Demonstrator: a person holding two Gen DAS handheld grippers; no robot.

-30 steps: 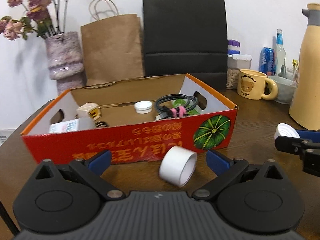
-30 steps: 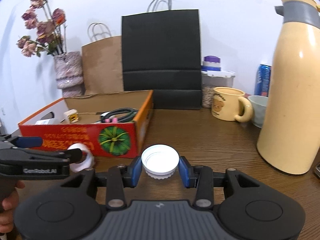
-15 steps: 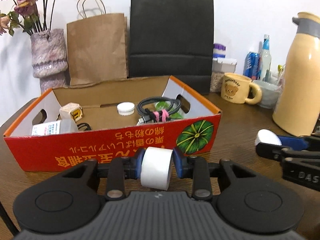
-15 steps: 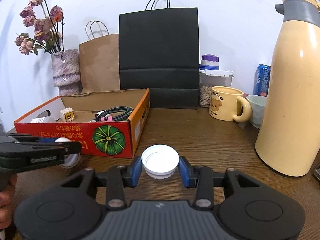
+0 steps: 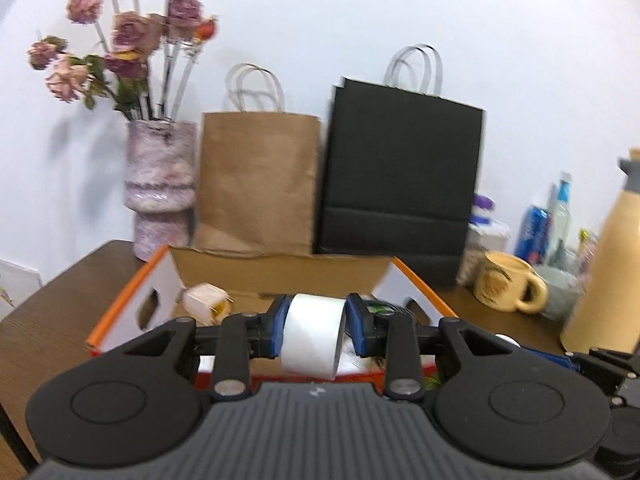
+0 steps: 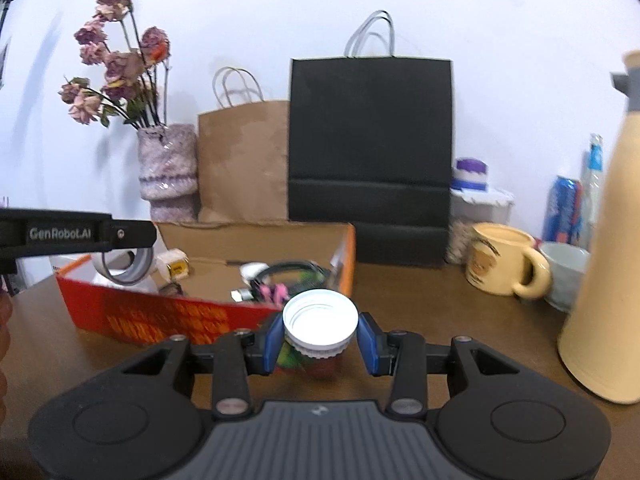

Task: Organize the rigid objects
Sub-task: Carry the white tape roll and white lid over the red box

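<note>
My left gripper [image 5: 314, 330] is shut on a white tape roll [image 5: 312, 334] and holds it in the air over the near wall of the red-and-orange cardboard box [image 5: 132, 300]. The right wrist view shows the roll [image 6: 124, 268] over the box's left end [image 6: 160, 316]. My right gripper [image 6: 320, 340] is shut on a white jar lid [image 6: 320, 322], lifted near the box's front right corner. Inside the box lie a plug adapter [image 6: 172, 266], a white cap [image 6: 252, 270] and a coiled black cable [image 6: 292, 276].
Behind the box stand a vase of dried flowers [image 5: 160, 184], a brown paper bag [image 5: 256, 184] and a black paper bag [image 5: 400, 184]. To the right are a yellow mug [image 6: 504, 266], a bowl [image 6: 568, 276], a can [image 6: 564, 208] and a tall cream flask [image 6: 608, 264].
My left gripper closed on the tape roll on the table and lifted it up over the box. My right gripper rose and moved left toward the box with the lid.
</note>
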